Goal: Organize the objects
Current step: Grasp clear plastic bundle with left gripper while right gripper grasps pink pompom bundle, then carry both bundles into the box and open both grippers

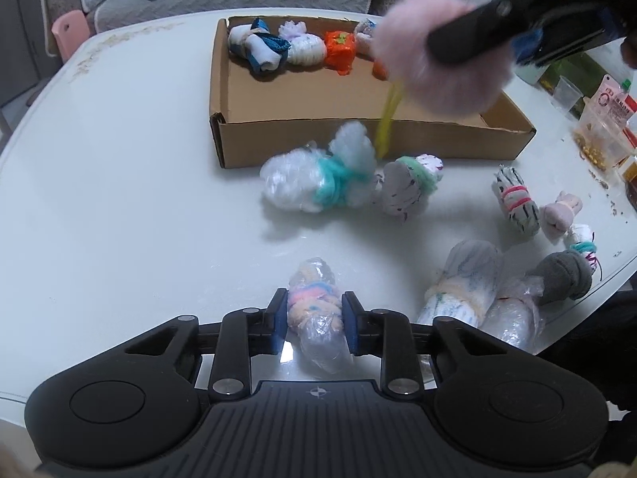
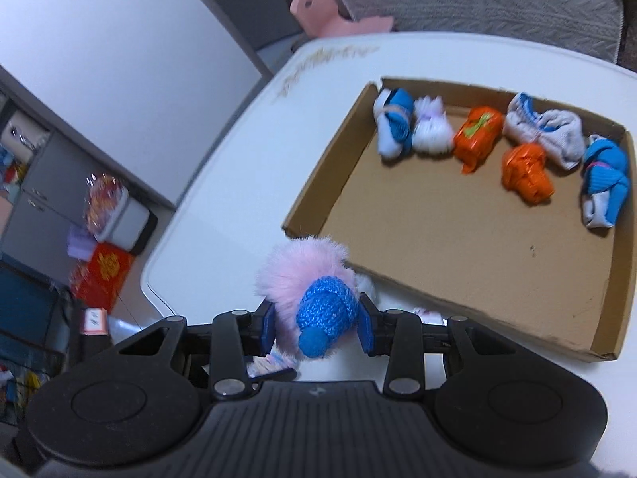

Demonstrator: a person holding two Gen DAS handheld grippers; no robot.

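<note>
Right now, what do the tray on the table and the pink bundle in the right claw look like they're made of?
Tray: corrugated cardboard, matte brown, with folded walls and raw cut edges. Pink bundle: probably fluffy synthetic fur, its long soft fibres fraying at the outline, around a blue knitted piece with a visible stitch texture, likely yarn.

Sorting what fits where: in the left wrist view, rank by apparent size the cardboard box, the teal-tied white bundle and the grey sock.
1. cardboard box
2. teal-tied white bundle
3. grey sock
The sock lies nearer the camera yet looks smallest, so the order seems safe.
</note>
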